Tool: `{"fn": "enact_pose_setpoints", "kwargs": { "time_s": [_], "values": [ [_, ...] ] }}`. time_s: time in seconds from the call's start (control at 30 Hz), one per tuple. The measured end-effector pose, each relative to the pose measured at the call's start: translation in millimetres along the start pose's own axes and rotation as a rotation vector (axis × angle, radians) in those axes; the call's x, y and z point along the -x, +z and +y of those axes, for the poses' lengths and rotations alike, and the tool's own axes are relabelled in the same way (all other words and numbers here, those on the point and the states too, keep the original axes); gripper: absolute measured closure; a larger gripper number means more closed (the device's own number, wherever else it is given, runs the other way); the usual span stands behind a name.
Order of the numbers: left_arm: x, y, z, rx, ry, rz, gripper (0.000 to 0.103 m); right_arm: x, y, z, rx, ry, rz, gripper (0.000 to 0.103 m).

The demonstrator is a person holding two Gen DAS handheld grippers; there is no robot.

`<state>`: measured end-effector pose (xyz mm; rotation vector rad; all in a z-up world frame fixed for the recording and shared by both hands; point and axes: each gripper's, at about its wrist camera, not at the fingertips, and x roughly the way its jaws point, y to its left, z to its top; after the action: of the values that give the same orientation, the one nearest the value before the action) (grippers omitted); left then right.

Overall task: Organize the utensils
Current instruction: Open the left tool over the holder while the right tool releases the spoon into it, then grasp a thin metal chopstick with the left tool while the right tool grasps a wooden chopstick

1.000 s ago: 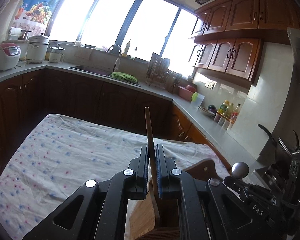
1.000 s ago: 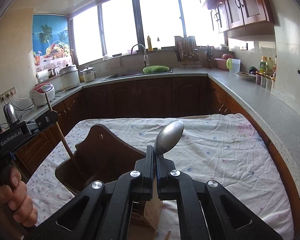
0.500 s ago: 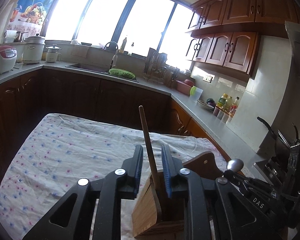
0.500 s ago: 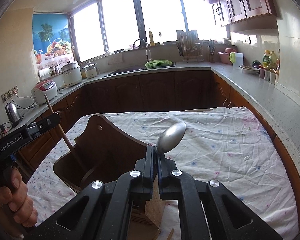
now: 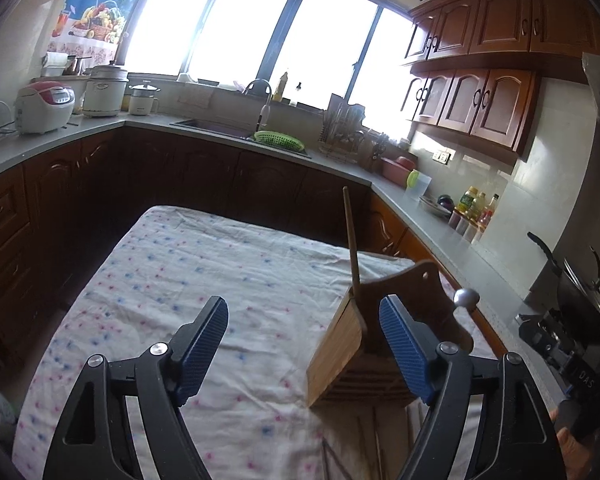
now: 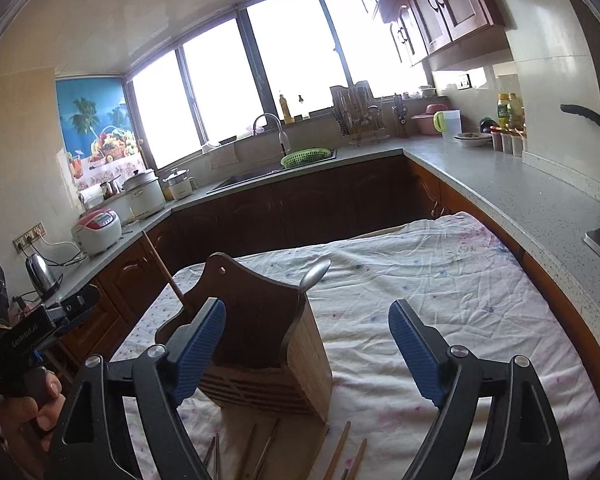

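Observation:
A wooden utensil holder [image 5: 336, 344] [image 6: 260, 320] stands on the flowered tablecloth [image 5: 204, 276]. A wooden stick [image 5: 351, 240] [image 6: 166, 272] leans upright in its one end. A metal spoon [image 5: 466, 298] [image 6: 316, 274] stands bowl-up in the other end. My left gripper [image 5: 303, 350] hangs back from the holder, its jaws opening, with nothing held between the blue pads [image 5: 202, 350]. My right gripper [image 6: 307, 350] also sits just short of the holder, jaws opening and free of the spoon.
Loose chopsticks [image 6: 340, 452] lie on the cloth in front of the holder. A hand [image 6: 28, 408] holds the left gripper's body [image 6: 32, 328] at the left edge. Dark cabinets and a grey counter [image 6: 520, 184] ring the table.
The left jaws let go of the wooden stick and the right jaws let go of the spoon. Both grippers drew back from the holder, and both utensils stayed standing in it.

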<state>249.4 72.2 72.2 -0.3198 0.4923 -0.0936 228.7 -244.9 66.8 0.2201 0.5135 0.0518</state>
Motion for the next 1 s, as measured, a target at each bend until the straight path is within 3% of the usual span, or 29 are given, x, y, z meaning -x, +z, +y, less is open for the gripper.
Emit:
{"fn": "enact_pose_setpoints", "kwargs": {
  "time_s": [0.43,0.63,1.0],
  "values": [
    [51.9,-63.1,3.2,0.072,0.025,0.184,0.025,61.1,-79.1,-13.5,-0.079,-0.034,0.095,0.014],
    [48.1,-74.4,-11.6,0.054,0.011,0.243,0.025,70.9,-106.0,-20.2,-0.090,-0.050,0.142,0.014],
    [23.8,-79.4,-19.3,0.021,0.030,0.314,0.026,67.2,-118.5,-25.5,-0.096,-0.052,0.171,0.015]
  ]
}}
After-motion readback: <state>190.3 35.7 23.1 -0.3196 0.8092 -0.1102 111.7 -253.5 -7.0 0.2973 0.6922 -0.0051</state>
